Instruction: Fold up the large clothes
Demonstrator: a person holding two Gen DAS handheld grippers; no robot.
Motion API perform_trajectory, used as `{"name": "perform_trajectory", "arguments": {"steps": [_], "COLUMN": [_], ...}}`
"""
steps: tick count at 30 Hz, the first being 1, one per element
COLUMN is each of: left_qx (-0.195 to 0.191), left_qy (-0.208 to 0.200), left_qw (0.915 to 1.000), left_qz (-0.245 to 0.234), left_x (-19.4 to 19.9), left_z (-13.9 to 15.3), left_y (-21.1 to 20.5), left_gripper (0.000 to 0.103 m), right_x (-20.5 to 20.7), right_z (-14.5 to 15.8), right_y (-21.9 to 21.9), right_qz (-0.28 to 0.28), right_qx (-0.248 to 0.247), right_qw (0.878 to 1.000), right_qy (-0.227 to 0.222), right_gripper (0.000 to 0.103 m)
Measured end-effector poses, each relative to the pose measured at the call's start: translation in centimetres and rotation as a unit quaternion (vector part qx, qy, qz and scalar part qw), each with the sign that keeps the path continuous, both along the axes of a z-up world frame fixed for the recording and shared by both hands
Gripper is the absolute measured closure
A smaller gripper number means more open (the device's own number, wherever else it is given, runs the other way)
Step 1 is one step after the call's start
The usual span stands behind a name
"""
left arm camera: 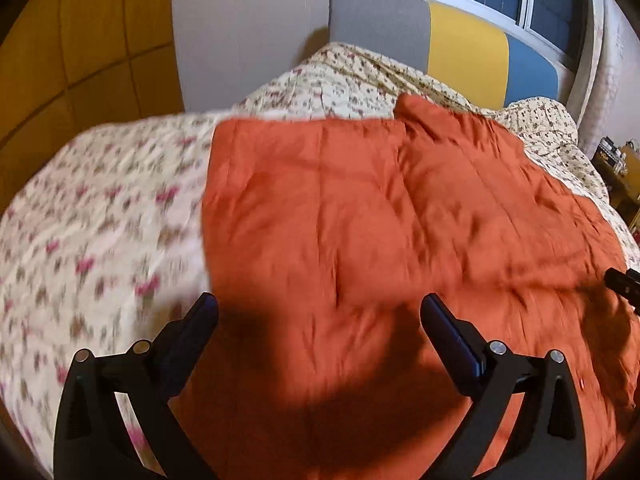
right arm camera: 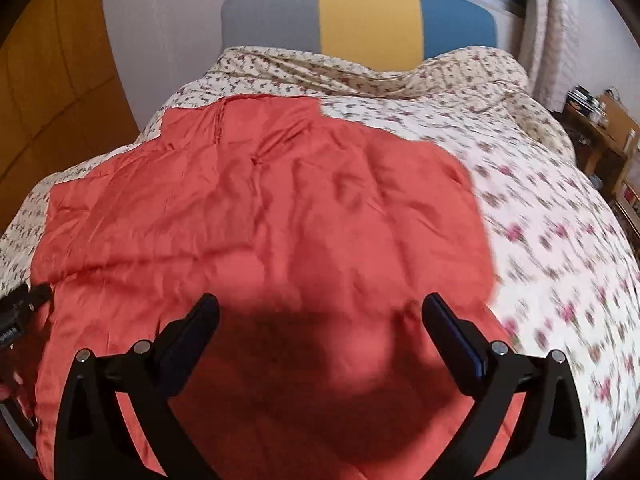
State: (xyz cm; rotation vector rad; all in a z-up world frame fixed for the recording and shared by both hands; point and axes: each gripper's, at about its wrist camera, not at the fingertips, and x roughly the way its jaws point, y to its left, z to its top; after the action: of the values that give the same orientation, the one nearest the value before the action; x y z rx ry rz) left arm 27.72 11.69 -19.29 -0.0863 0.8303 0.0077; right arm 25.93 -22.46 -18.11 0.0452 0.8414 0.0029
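An orange garment (left arm camera: 360, 208) lies spread over the floral bedspread (left arm camera: 100, 220), mostly flat with shallow creases, one part doubled over toward the headboard (right arm camera: 360, 20). In the right wrist view the same garment fills the middle of the bed, a seam running near its far edge

The left gripper (left arm camera: 319, 312) hangs just above the near part of the cloth, fingers spread wide and holding nothing. The right gripper (right arm camera: 320, 312) does the same over its own side, fingers apart and empty. Each gripper shows at the edge of the other's view, so they sit near one another across the cloth

The fabric looks thin, soft and light, with a slight sheen, so it is likely slippery and will sag and slide rather than hold a crease. Best hold is probably at the near corners or hem, pinching a single edge layer on each side, then lifting both together so the fold lands even
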Motion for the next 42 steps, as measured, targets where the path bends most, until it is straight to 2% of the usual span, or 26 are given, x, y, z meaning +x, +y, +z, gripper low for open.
{"name": "perform_trajectory", "arguments": {"steps": [3, 11, 18, 24, 27, 29, 36, 37, 39, 42], "left_qx": [-0.003, 0.017, -0.032, -0.064, -0.078, -0.082, -0.074, -0.075, -0.081, -0.100], "left_qy": [0.011, -0.025, -0.034, -0.034, -0.033, -0.029, -0.029, -0.028, -0.027, -0.024], "left_qw": [0.9999, 0.9995, 0.9983, 0.9966, 0.9960, 0.9960, 0.9968, 0.9968, 0.9963, 0.9946], "left_qz": [-0.004, 0.009, 0.036, 0.040, 0.027, 0.020, -0.005, -0.009, -0.012, -0.010], "left_x": [-2.8, -10.4, -14.6, -17.3, -18.2, -18.6, -20.1, -20.3, -20.6, -21.1], "left_z": [-1.0, -0.7, -0.9, -1.5, -1.9, -2.2, -2.6, -2.6, -2.7, -3.1], "left_y": [-0.3, 0.6, 3.5, 5.2, 5.1, 5.0, 4.0, 4.0, 4.0, 4.1], "left_gripper": [0.003, 0.003, 0.003, 0.003, 0.010, 0.022, 0.034, 0.039, 0.040, 0.040], "right_x": [-3.0, -9.9, -15.4, -18.4, -19.6, -20.3, -22.1, -22.2, -22.4, -22.5], "right_z": [0.6, 1.8, 1.1, -0.4, -1.1, -1.6, -2.9, -2.9, -3.0, -3.2], "right_y": [-1.8, -7.7, -12.0, -13.0, -13.3, -13.6, -13.9, -13.7, -13.3, -12.7], "right_qz": [-0.012, -0.059, -0.094, -0.082, -0.080, -0.080, -0.062, -0.058, -0.049, -0.038], "right_qx": [0.017, 0.036, 0.058, 0.077, 0.093, 0.110, 0.157, 0.157, 0.156, 0.168], "right_qw": [1.000, 0.998, 0.994, 0.993, 0.992, 0.990, 0.985, 0.985, 0.986, 0.984], "right_qy": [-0.004, -0.009, 0.001, 0.019, 0.029, 0.033, 0.047, 0.046, 0.044, 0.039], "right_gripper": [0.006, 0.016, 0.018, 0.025, 0.030, 0.031, 0.039, 0.040, 0.045, 0.062]}}
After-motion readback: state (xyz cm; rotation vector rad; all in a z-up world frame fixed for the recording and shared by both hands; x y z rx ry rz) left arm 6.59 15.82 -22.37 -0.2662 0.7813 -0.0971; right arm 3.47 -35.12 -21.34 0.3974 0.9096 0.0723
